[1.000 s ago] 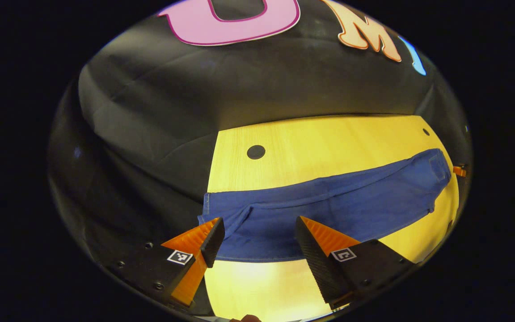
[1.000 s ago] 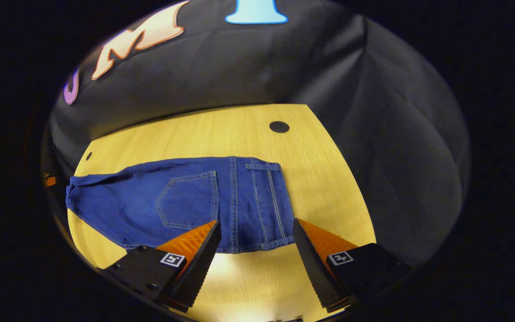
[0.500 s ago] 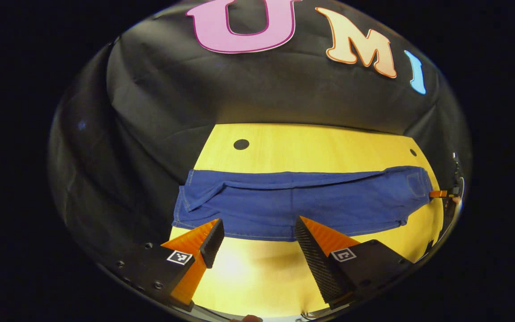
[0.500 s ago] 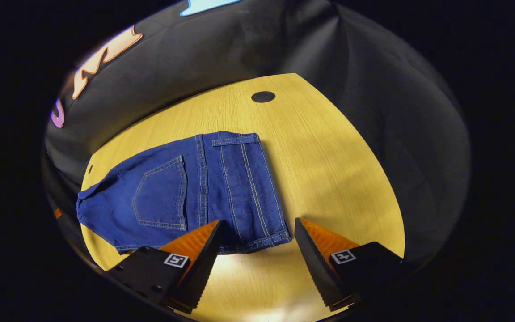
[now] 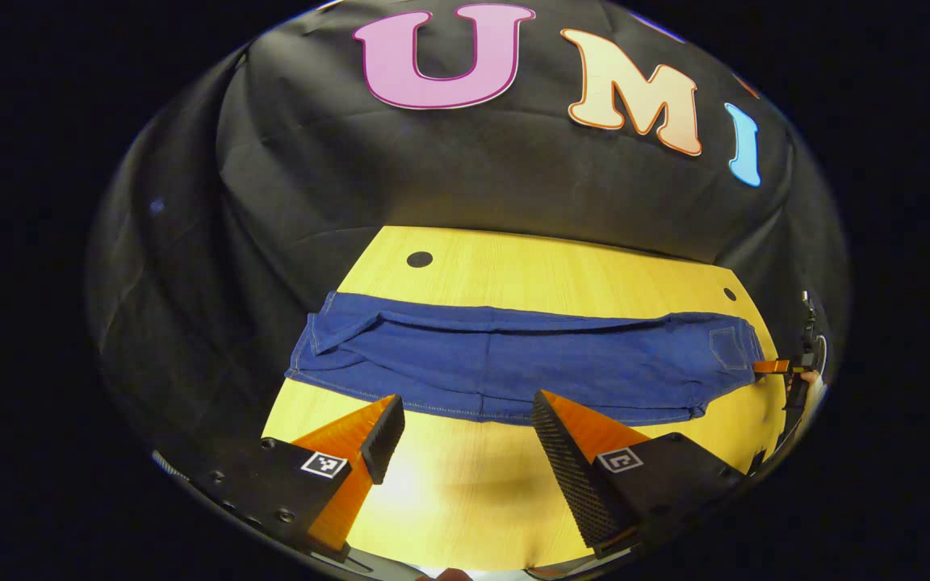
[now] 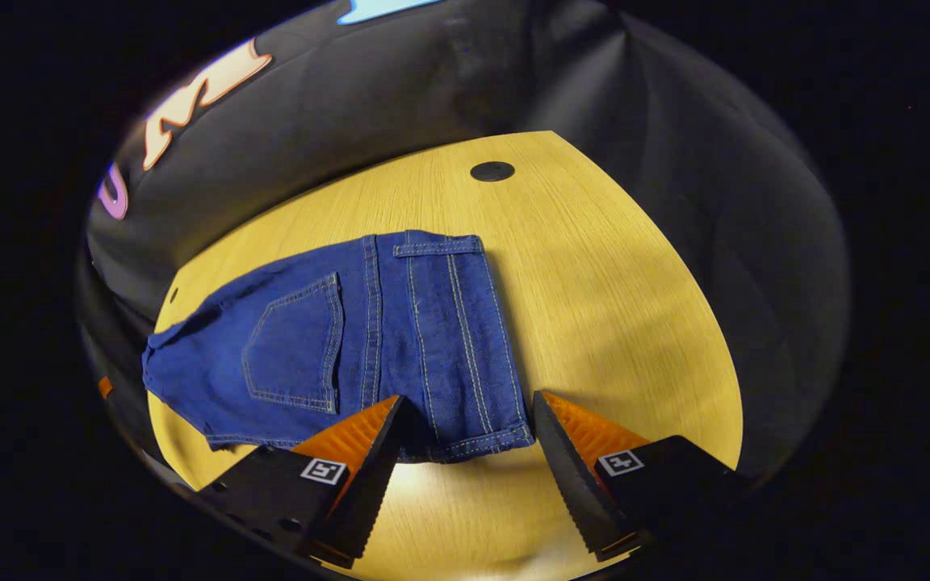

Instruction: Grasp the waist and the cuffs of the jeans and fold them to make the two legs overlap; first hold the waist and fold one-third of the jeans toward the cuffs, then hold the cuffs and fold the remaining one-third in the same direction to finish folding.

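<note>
Jeans (image 5: 513, 367) lie flat on the table (image 5: 562, 270), stretched lengthwise across it, legs stacked one over the other. Cuffs (image 5: 312, 343) at my left end, waist (image 6: 441, 323) at my right end. No thirds folded yet.

Left gripper view: my left gripper (image 5: 461, 428) hangs over bare table just short of the near edge of the legs, fingers spread wide, nothing between them. The cuff end sits ahead and a little to the left of the gripper. A loose flap of denim runs along the far edge near the cuffs, slightly rumpled. A dark round hole (image 5: 419, 259) in the tabletop lies beyond the jeans on the left, a smaller one (image 5: 729, 294) far right. At the far right edge I can just make out the other gripper's tip beside the waist; too small to tell more.

Right gripper view: my right gripper (image 6: 465, 424) is spread wide, its fingers straddling the near corner of the waistband. I cannot tell whether either finger touches the cloth. Back pocket (image 6: 295, 343) faces up, left of the waistband seams. Another round hole (image 6: 492, 171) shows past the waist, on open table. Black cloth wall (image 6: 400, 89) behind.
</note>
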Action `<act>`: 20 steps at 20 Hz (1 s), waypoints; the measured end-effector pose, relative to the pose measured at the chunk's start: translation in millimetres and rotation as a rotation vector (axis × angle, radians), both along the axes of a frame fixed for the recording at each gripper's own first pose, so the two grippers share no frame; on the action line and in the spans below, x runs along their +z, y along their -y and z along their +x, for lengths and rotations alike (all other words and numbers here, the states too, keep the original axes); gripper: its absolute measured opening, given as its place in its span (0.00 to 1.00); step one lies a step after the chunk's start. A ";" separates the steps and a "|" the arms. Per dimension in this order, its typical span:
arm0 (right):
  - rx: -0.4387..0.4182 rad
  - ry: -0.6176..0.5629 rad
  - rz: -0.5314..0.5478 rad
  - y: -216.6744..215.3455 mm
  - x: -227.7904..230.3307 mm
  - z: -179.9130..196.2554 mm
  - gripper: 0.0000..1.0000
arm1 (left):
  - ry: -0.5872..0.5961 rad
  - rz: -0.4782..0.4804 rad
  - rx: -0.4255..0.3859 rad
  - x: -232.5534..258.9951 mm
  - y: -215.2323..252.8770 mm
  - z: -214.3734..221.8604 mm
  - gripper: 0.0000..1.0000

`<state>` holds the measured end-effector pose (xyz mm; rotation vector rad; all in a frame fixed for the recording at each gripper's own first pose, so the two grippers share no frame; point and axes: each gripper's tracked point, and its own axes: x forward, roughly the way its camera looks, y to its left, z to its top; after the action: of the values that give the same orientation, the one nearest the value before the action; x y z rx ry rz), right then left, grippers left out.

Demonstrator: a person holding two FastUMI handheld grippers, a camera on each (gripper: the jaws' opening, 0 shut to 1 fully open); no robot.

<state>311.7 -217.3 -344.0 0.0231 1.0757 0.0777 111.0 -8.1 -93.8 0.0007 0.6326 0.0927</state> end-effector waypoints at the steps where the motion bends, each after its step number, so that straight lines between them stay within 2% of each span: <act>1: 0.001 -0.001 -0.009 0.4 1.7 -0.9 0.91 | 0.004 -0.008 0.003 -0.9 1.7 -4.2 0.96; 2: 0.003 -0.003 0.013 -3.9 3.1 -0.6 0.89 | 0.007 -0.011 0.008 -1.0 2.5 -7.2 0.96; 5: -0.001 -0.006 0.041 -13.4 -3.0 -5.3 0.60 | 0.013 -0.025 0.038 -1.6 -2.9 -15.1 0.96; 6: -0.003 0.022 0.043 -14.2 -1.8 -1.8 0.54 | 0.013 -0.035 0.045 -2.0 -4.0 -17.3 0.96; 9: -0.014 0.010 0.057 -18.0 -3.0 -5.2 0.33 | 0.022 -0.052 0.063 -2.0 -4.1 -22.5 0.96; 10: -0.018 0.025 0.056 -18.6 -3.3 -3.8 0.34 | 0.028 -0.056 0.069 0.0 -3.6 -22.6 0.95; 13: -0.037 0.059 0.035 -18.0 -2.0 -5.0 0.15 | 0.043 -0.069 0.075 0.5 2.5 -25.7 0.95; 18: -0.052 0.095 -0.015 -17.5 7.2 -2.9 0.15 | 0.071 -0.086 0.074 5.3 9.7 -28.3 0.95; 19: -0.079 0.110 -0.002 -16.5 11.8 -0.4 0.15 | 0.071 -0.090 0.075 3.7 8.9 -29.6 0.95; 20: -0.116 0.118 0.026 -18.1 15.2 1.1 0.10 | 0.072 -0.094 0.077 3.0 6.9 -31.1 0.95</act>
<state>312.8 -199.2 -328.8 0.1033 0.9534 -0.0119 79.9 -15.0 -90.8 -0.1171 0.5650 0.1366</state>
